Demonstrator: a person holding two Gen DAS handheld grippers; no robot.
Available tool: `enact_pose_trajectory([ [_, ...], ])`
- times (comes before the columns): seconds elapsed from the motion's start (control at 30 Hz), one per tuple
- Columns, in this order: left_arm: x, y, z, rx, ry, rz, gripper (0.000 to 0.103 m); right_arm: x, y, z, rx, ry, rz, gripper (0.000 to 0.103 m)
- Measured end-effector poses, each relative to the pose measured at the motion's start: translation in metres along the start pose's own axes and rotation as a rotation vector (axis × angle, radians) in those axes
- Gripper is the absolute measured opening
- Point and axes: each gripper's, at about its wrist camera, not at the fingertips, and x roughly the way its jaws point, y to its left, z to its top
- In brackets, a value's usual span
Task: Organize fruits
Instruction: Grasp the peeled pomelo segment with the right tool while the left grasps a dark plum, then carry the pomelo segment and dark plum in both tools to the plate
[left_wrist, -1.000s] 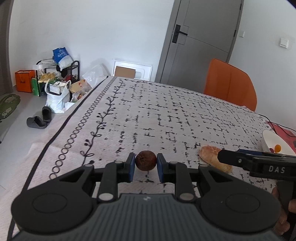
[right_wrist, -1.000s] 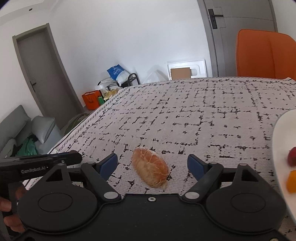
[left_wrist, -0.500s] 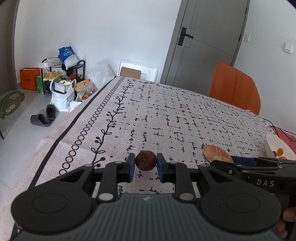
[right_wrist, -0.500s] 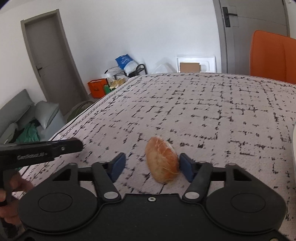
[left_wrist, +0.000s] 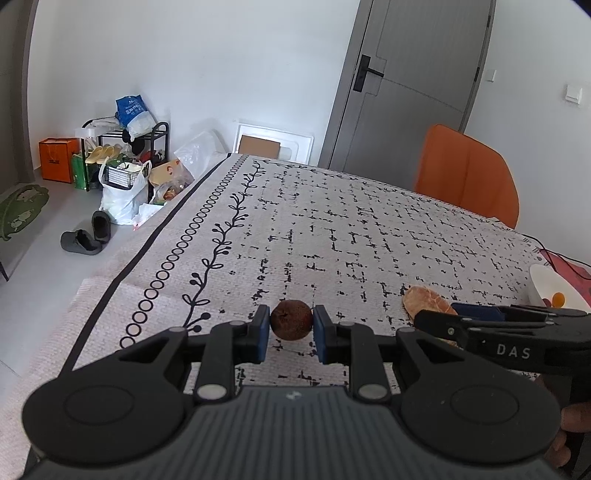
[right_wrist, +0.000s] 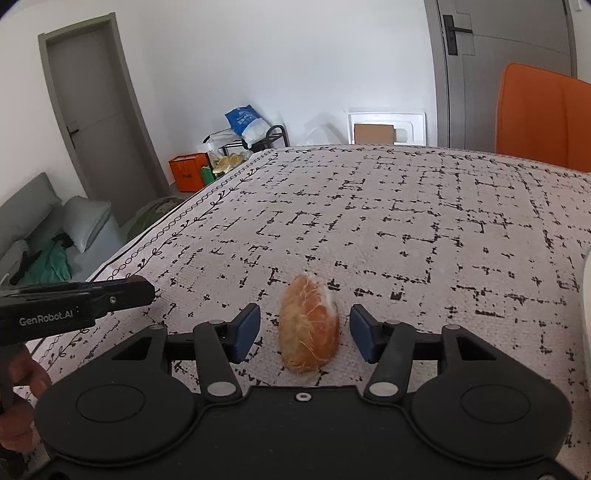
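Left wrist: left hand-held gripper (left_wrist: 290, 328) apparently clamps brown fruit (left_wrist: 291, 324).

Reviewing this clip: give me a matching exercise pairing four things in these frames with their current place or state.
Things:
1. brown round fruit
2. peeled orange segment
3. white bowl
4. orange chair

States:
A. at the table's far side
B. clamped by the left gripper
C. holds small pieces, at the right edge
D. on the cloth between the open right gripper fingers

Pairs: 1-B, 2-D, 3-C, 4-A
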Motion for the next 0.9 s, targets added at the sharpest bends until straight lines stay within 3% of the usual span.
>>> enact_pose_trajectory([
  [0.07, 0.0, -0.001, 0.0, 0.002, 0.001, 0.001, 0.024, 0.002, 0.003, 0.0, -0.017, -0.001, -0.008, 0.055],
  [0.17, -0.001, -0.004, 0.001, 0.009, -0.003, 0.002, 0.024, 0.003, 0.007, 0.0, -0.058, -0.001, -0.039, 0.033],
  [0.23, -0.002, -0.006, 0.002, 0.014, -0.005, 0.002, 0.024, 0.003, 0.006, 0.0, -0.062, 0.001, -0.037, 0.031],
  [0.5, -0.003, -0.02, 0.004, 0.046, -0.006, -0.013, 0.024, -0.014, -0.003, -0.001, -0.027, -0.029, -0.03, 0.029],
  [0.9, 0.002, -0.066, 0.012, 0.117, -0.02, -0.107, 0.024, -0.059, -0.03, 0.008, 0.009, -0.135, -0.11, 0.029],
])
